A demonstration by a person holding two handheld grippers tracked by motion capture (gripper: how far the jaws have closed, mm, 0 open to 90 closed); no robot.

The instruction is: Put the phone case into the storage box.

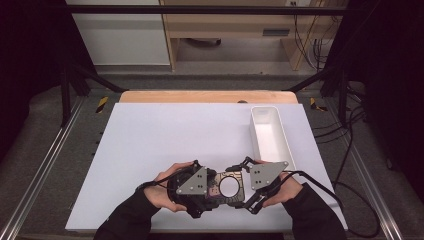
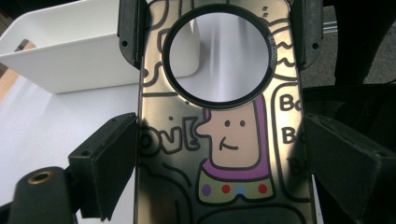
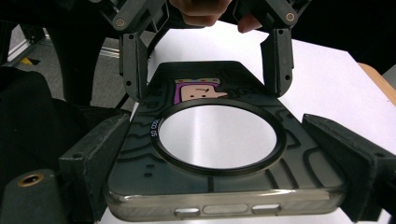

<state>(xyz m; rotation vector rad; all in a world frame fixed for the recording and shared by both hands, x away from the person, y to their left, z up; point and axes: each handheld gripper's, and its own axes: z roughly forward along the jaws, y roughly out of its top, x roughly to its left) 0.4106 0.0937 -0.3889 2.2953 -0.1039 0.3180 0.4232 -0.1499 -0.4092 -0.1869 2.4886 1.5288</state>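
Cartoon-print phone case (image 1: 226,187) w/ ring cutout, flat, between both tools.

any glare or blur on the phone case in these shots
Left gripper view: a soft sheen runs down the phone case, its near end blurred. Right gripper view: the ring is sharp, the near jaws soft. High view: even light, the case small and low in detail.

We wear black long sleeves (image 1: 127,217). Our left gripper (image 1: 210,187) and right gripper (image 1: 243,167) are black, each topped by a grey three-cornered plate with dark screws, trailing black cables.
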